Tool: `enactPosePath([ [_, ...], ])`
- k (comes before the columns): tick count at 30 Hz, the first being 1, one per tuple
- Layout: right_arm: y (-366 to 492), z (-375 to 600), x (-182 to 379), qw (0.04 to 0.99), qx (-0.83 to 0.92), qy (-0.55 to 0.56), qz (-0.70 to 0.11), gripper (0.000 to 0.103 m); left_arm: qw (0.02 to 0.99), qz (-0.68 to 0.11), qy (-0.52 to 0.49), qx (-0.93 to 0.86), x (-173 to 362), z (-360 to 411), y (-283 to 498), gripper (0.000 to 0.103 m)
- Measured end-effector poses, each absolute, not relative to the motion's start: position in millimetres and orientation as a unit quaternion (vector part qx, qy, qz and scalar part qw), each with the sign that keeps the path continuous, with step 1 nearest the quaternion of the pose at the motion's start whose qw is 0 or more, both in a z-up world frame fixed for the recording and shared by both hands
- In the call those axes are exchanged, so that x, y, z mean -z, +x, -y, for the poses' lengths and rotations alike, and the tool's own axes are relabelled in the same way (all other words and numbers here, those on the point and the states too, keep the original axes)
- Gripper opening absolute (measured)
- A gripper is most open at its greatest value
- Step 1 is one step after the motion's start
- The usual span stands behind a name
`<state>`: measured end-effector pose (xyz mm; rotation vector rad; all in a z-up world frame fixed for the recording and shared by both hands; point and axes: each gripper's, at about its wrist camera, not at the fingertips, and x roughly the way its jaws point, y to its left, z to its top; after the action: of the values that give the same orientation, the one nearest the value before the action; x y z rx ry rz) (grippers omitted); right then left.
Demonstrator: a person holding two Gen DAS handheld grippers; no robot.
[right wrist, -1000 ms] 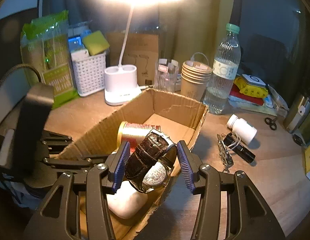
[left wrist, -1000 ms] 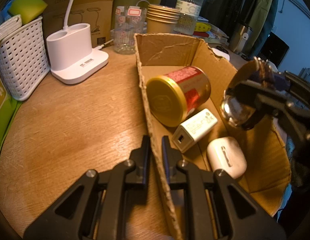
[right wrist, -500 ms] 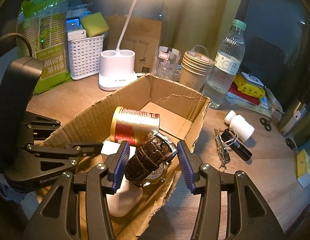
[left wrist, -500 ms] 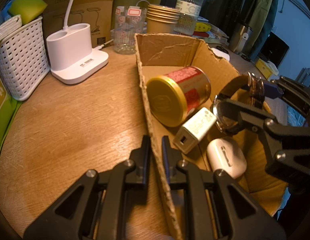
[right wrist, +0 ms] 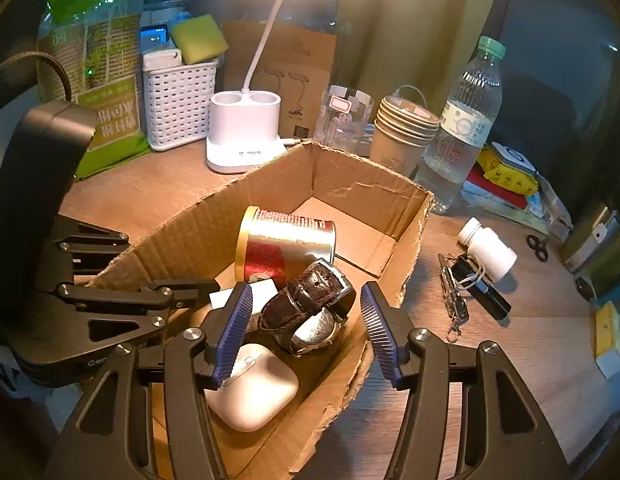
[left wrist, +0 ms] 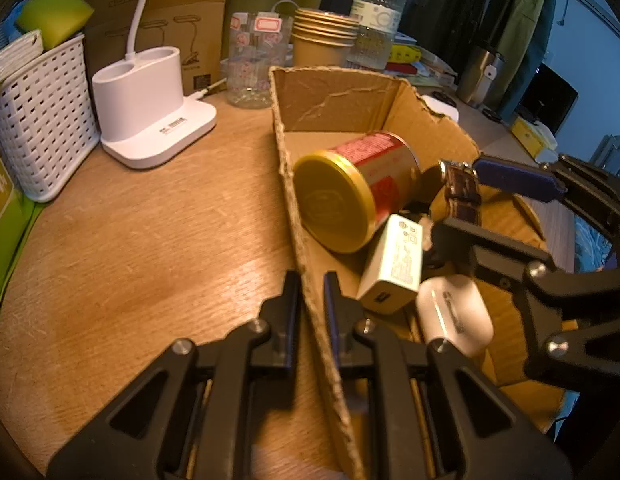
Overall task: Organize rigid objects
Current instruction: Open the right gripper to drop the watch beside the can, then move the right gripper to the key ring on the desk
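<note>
An open cardboard box holds a red-and-gold can on its side, a white charger, a white earbud case and a brown-strap watch. My left gripper is shut on the box's left wall. My right gripper is open over the box; the watch lies between its fingers, apart from both pads.
On the table right of the box lie a white pill bottle, a black pen and keys. Behind stand a lamp base, white basket, glass, paper cups and water bottle.
My right gripper came down into the box with the watch, then opened and let it go. The watch now rests among the items. The left gripper held still.
</note>
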<state>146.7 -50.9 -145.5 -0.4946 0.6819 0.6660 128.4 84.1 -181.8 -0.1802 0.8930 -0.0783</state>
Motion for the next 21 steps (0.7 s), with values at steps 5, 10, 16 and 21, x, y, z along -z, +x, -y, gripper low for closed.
enactPosePath([
  [5,145,55,140,0.862,-0.323,-0.223,-0.322,0.06,0.897,-0.431,-0.087,0.038,182,-84,128,0.013],
  [10,144,58,134,0.865,-0.325,-0.214,-0.317,0.06,0.897,-0.431,-0.087,0.038,182,-84,128,0.013],
  [16,143,67,121,0.874,-0.323,-0.195,-0.306,0.06,0.897,-0.431,-0.087,0.038,182,-84,128,0.013],
  [21,146,79,112,0.884,-0.312,-0.178,-0.299,0.06,0.897,-0.431,-0.087,0.038,182,-84,128,0.013],
])
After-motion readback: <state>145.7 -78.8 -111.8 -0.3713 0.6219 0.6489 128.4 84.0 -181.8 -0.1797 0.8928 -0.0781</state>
